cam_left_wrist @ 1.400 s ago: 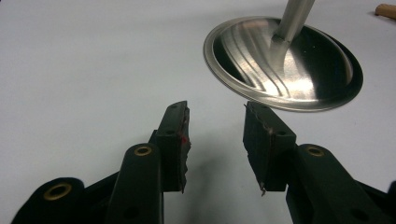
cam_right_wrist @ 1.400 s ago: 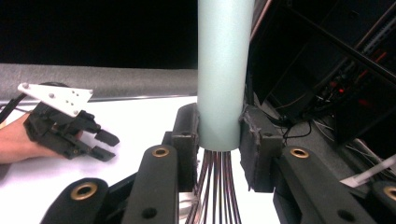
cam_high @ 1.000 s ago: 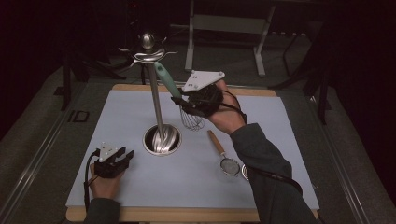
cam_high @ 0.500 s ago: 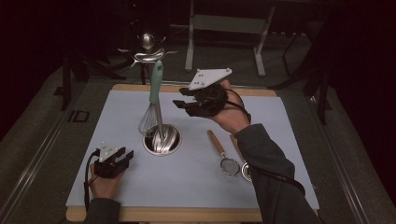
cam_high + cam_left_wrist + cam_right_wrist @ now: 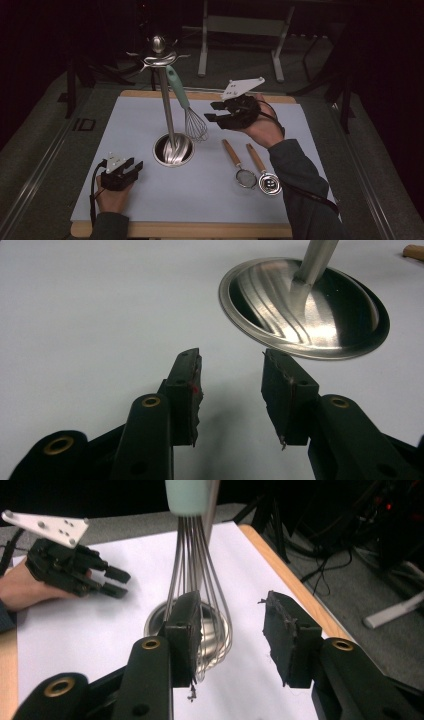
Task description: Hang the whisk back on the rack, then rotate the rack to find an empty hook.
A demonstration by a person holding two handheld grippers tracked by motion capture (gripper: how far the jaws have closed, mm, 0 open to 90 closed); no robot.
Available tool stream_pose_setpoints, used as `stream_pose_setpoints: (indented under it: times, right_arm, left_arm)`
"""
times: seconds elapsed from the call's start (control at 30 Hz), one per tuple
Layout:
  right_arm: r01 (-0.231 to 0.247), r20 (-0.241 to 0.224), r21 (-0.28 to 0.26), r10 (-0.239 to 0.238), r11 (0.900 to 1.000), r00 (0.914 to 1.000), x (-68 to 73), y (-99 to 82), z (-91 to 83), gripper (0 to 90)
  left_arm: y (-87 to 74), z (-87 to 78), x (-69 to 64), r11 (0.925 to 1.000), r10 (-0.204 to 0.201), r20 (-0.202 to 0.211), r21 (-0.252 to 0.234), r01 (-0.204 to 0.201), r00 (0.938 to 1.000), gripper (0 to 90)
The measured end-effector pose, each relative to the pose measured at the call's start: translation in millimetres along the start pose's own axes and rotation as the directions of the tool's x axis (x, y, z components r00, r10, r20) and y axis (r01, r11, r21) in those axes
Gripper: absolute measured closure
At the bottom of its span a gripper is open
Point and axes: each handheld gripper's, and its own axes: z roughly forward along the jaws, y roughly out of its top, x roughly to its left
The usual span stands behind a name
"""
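Overhead, hanging from a hook of the utensil stand (image 5: pixel 165 107) at the middle of the pale mat (image 5: pixel 125 200): a whisk (image 5: pixel 187 107) with a mint handle, long axis sloping down from the hook, wire head low beside the stand's round steel base. Just to the whisk's right, right gripper (image 5: pixel 214 112) held level, pointing left at the wire head, near but not touching. Jaws just opened, now spread wide with nothing between the pads. Seen along the right gripper (image 5: pixel 230 640): whisk (image 5: pixel 197 590) straight ahead, its wires half hidden behind the left-hand jaw, hanging close to upright. Left gripper (image 5: pixel 131 167) resting low on the mat near the front left edge, jaws parted, empty; seen along the left gripper (image 5: pixel 230 395), only bare mat between the pads, steel base beyond. Right hand clearly the nearer to the whisk. Two wooden-handled tools, a small strainer (image 5: pixel 239 165) and a slotted spoon (image 5: pixel 265 172), lying on the mat below the right hand. No brand, label or writing legible anywhere.
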Motion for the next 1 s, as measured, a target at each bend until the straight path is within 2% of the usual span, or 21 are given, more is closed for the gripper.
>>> stream_pose_setpoints:
  times: [0.2,0.37,0.5,0.57,0.6,0.67,0.77,0.93,1.0]
  right_arm:
    - [-0.040,0.009,0.033,0.039,0.9987,0.9992,-6.5,-16.1,-4.8,56.9]
    - [-0.056,0.027,0.060,0.054,0.9966,0.9982,-11.4,-31.1,-4.9,57.5]
    - [-0.060,0.042,0.093,0.056,0.9939,0.9976,-12.8,-41.0,-3.0,57.7]
    - [-0.063,0.050,0.105,0.058,0.9925,0.9970,-12.5,-45.4,-2.7,57.7]
    - [-0.065,0.050,0.105,0.060,0.9924,0.9970,-12.4,-47.8,-3.0,57.6]
    - [-0.075,0.057,0.106,0.069,0.9916,0.9960,-10.6,-52.6,-4.2,57.4]
    - [-0.088,0.063,0.110,0.082,0.9900,0.9947,-9.0,-59.1,-6.3,57.0]
    - [-0.114,0.085,0.130,0.103,0.9850,0.9910,-9.9,-72.6,-5.4,54.0]
    - [-0.127,0.093,0.141,0.115,0.9818,0.9890,-11.0,-80.1,-4.4,54.1]
  left_arm:
    - [-0.1,-0.3,-0.2,1.0000,0.001,-0.001,-0.002,-0.001,1.0000,59.7]
    - [-0.1,-0.6,-0.2,1.0000,0.003,0.004,-0.005,-0.003,1.0000,58.1]
    - [-0.2,-1.3,2.5,0.9998,-0.019,0.033,-0.012,0.019,0.9993,55.8]
    - [0.2,-2.4,4.3,0.9981,-0.057,0.058,-0.018,0.058,0.9967,56.3]
    - [0.8,-3.9,4.7,0.9965,-0.076,0.069,-0.028,0.078,0.9947,57.5]
    - [3.1,-7.8,3.9,0.9944,-0.085,0.086,-0.056,0.090,0.9927,60.8]
    - [10.4,-15.9,1.1,0.9927,-0.066,0.080,-0.096,0.073,0.9947,62.7]
    - [26.3,-31.3,0.7,0.9812,-0.069,0.105,-0.172,0.086,0.9921,64.3]
    - [32.6,-36.6,0.6,0.9780,-0.063,0.100,-0.192,0.082,0.9930,64.2]
